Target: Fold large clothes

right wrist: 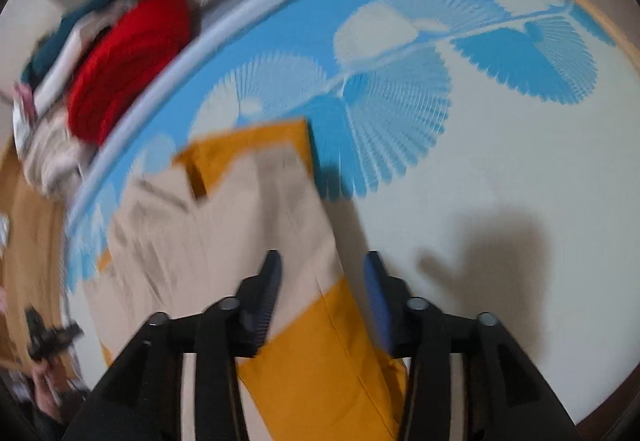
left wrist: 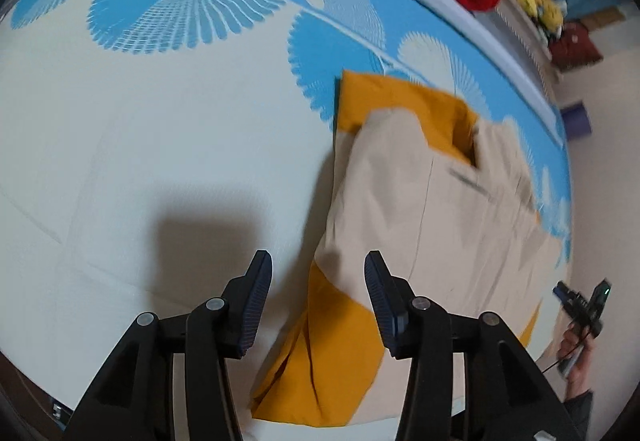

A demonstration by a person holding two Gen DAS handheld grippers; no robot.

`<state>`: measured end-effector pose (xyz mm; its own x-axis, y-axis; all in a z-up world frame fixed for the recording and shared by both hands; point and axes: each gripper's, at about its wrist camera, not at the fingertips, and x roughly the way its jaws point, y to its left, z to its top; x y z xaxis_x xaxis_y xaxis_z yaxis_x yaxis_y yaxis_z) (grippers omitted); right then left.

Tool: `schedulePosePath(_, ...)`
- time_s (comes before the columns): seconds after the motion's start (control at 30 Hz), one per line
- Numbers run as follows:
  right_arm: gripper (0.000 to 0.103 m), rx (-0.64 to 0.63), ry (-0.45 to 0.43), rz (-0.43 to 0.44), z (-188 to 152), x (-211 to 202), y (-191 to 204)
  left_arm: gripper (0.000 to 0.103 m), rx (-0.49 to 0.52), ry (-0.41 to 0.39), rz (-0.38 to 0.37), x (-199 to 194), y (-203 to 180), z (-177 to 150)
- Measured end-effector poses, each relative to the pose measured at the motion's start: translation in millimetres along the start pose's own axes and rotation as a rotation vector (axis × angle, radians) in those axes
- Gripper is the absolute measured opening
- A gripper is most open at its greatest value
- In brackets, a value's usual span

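A beige and mustard garment lies partly folded on a bed with a blue fan-pattern cover, toward two o'clock of the left tongs. Both left tongs and right tongs hover released, gripping nothing. The fold seems midway; next likely calls for pinching the near mustard edge.
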<state>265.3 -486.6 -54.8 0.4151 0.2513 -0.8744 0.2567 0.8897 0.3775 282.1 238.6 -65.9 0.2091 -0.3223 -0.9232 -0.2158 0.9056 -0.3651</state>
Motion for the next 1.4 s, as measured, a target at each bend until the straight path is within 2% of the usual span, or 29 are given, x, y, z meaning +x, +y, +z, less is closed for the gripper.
schedulePosePath(0.13, 0.047, -0.055, 0.087, -0.020, -15.0, 19.9, 1.7, 0.045, 0.025, 0.018, 0.032, 13.2, -10.1, -2.9)
schedulePosePath(0.33, 0.047, -0.041, 0.147, -0.030, -21.6, 41.9, -5.6, 0.045, 0.030, 0.036, 0.058, 31.6, -16.7, 0.0)
schedulePosePath(0.5, 0.047, -0.092, 0.188, -0.052, -24.0, 57.1, -1.0, 0.043, 0.107, 0.029, 0.109, 46.2, -26.8, 0.6)
schedulePosePath(0.53, 0.047, -0.099, 0.193, -0.055, -25.2, 59.9, -0.2, 0.041, 0.118, 0.029, 0.114, 48.4, -27.4, 0.6)
schedulePosePath(0.6, 0.047, -0.111, 0.193, -0.063, -26.0, 61.0, 1.6, 0.025, 0.140, 0.045, 0.103, 52.5, -29.5, 0.5)
schedulePosePath(0.63, 0.046, -0.123, 0.185, -0.070, -26.1, 59.5, 3.7, 0.011, 0.152, 0.059, 0.088, 54.6, -31.3, 0.8)
schedulePosePath(0.67, 0.036, -0.140, 0.171, -0.068, -26.3, 56.6, 6.9, 0.008, 0.167, 0.057, 0.087, 54.3, -33.6, 1.0)
schedulePosePath(0.7, 0.014, -0.152, 0.165, -0.068, -26.2, 55.1, 10.0, 0.005, 0.189, 0.046, 0.091, 52.3, -36.8, 1.4)
schedulePosePath(0.8, 0.005, -0.206, 0.111, -0.065, -24.6, 36.7, 24.0, 0.001, 0.224, -0.027, 0.084, 31.7, -46.7, 5.9)
schedulePosePath(0.87, 0.004, -0.207, 0.033, -0.032, -19.0, 11.2, 31.1, 0.001, 0.215, -0.107, 0.036, 9.2, -50.0, 12.0)
schedulePosePath(0.93, 0.004, -0.174, -0.080, 0.029, -12.1, -21.3, 34.3, 0.001, 0.185, -0.187, -0.009, -12.5, -51.4, 19.3)
schedulePosePath(1.0, 0.004, -0.158, -0.175, 0.068, -6.3, -41.7, 40.2, 0.001, 0.165, -0.252, -0.021, -24.8, -52.4, 25.8)
schedulePosePath(1.2, 0.003, -0.190, -0.322, -0.019, 14.7, -39.5, 67.6, 0.001, 0.116, -0.377, -0.005, -26.5, -53.0, 49.3)
schedulePosePath(1.3, 0.003, -0.178, -0.334, -0.093, 28.3, -16.2, 77.3, 0.001, 0.137, -0.344, 0.070, 3.1, -57.8, 63.1)
schedulePosePath(1.4, 0.003, -0.167, -0.242, -0.171, 36.4, 21.9, 71.8, 0.002, 0.162, -0.196, 0.176, 54.0, -52.6, 72.9)
